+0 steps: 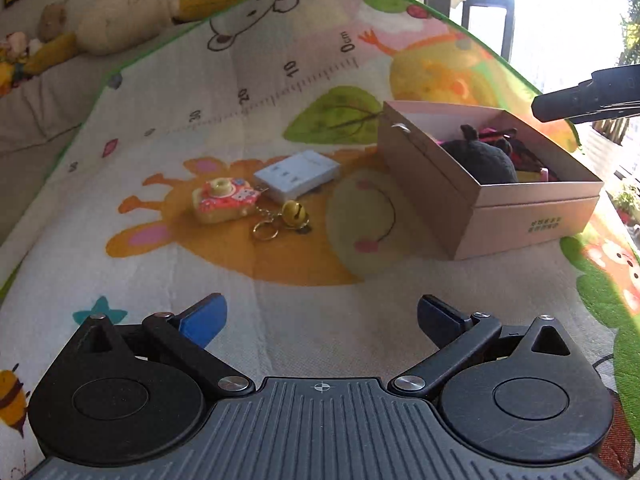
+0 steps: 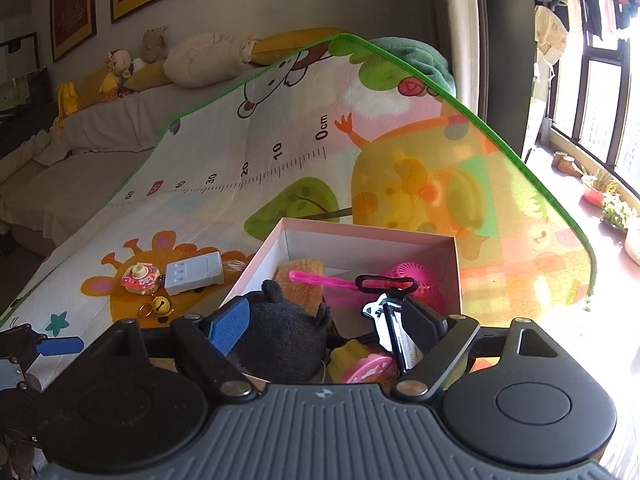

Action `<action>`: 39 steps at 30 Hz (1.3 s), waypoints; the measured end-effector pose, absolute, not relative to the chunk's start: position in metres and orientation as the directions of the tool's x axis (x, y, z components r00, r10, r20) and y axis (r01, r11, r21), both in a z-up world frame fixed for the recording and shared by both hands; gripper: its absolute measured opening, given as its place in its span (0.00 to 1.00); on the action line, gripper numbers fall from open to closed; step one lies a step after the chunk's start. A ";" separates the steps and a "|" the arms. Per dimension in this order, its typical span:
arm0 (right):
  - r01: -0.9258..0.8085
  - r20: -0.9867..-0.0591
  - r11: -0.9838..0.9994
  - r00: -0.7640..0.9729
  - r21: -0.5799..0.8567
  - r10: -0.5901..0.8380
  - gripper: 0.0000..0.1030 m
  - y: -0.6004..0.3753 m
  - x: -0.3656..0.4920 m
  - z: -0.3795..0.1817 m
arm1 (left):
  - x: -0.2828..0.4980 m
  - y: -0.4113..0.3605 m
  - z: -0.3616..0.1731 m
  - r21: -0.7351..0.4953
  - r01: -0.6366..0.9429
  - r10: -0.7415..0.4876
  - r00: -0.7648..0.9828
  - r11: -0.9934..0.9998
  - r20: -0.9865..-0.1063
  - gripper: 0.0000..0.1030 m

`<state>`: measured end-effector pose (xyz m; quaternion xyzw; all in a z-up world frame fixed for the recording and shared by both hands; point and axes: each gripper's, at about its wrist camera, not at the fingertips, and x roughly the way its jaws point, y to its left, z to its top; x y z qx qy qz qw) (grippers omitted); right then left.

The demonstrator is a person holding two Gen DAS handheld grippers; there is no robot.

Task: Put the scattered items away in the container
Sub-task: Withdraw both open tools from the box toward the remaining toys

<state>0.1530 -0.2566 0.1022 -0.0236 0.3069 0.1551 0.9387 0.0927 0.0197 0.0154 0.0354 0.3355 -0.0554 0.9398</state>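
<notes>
A cardboard box point(image 1: 520, 216) stands on the play mat at the right and also shows in the right wrist view point(image 2: 456, 264). It holds a black plush point(image 2: 284, 340), a pink fan point(image 2: 412, 276), a pink stick and other small toys. On the mat left of the box lie a toy camera keychain point(image 1: 224, 200) with a gold bell point(image 1: 294, 213), and a white power adapter point(image 1: 296, 176). My left gripper point(image 1: 320, 320) is open and empty above the mat, nearer than the keychain. My right gripper point(image 2: 324, 320) is open over the box, with a black-and-white tag lying against its right finger.
The colourful play mat point(image 1: 280, 80) covers a bed. Pillows and plush toys point(image 2: 192, 60) lie along the far wall. A window sill with potted plants point(image 2: 612, 204) is at the right. The right gripper's tip point(image 1: 580, 100) shows above the box.
</notes>
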 end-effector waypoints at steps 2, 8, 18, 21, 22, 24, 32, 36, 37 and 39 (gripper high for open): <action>-0.339 -0.591 0.940 0.750 0.042 0.296 0.82 -0.238 0.152 0.103 | 0.090 0.027 0.013 0.060 0.091 -0.034 0.787 0.994 -0.616 1.00; -0.435 -0.618 0.900 0.708 0.000 0.342 0.85 -0.170 0.160 0.104 | 0.087 0.060 0.002 -0.004 0.005 -0.006 0.776 1.000 -0.631 1.00; -0.521 -0.737 0.843 0.621 -0.136 0.265 0.93 -0.046 0.235 0.055 | 0.084 0.065 -0.001 -0.052 0.011 -0.041 0.780 0.999 -0.625 1.00; -0.461 -0.736 0.873 0.645 -0.160 0.205 0.93 -0.031 0.265 0.047 | 0.084 0.065 -0.001 -0.060 0.012 -0.046 0.781 0.998 -0.623 1.00; -0.441 -0.737 0.885 0.646 -0.148 0.199 0.93 -0.029 0.273 0.046 | 0.084 0.066 -0.001 -0.064 0.012 -0.049 0.781 0.998 -0.622 1.00; -0.408 -0.754 0.906 0.630 -0.116 0.187 0.93 -0.025 0.292 0.038 | 0.084 0.067 -0.001 -0.071 0.011 -0.053 0.782 0.997 -0.621 1.00; -0.421 -0.810 0.904 0.555 -0.078 0.188 0.80 -0.019 0.297 0.010 | 0.083 0.067 -0.001 -0.075 0.011 -0.055 0.783 0.997 -0.620 1.00; -0.497 -0.803 0.857 0.562 -0.137 0.197 0.80 -0.015 0.267 0.017 | 0.083 0.068 -0.001 -0.081 0.010 -0.058 0.784 0.997 -0.618 1.00; -0.505 -0.796 0.851 0.570 -0.143 0.205 0.80 -0.015 0.259 0.021 | 0.083 0.068 -0.001 -0.084 0.010 -0.060 0.784 0.996 -0.617 1.00; -0.527 -0.777 0.842 0.578 -0.121 0.250 0.80 -0.021 0.240 0.034 | 0.083 0.069 -0.001 -0.089 0.010 -0.063 0.785 0.996 -0.616 1.00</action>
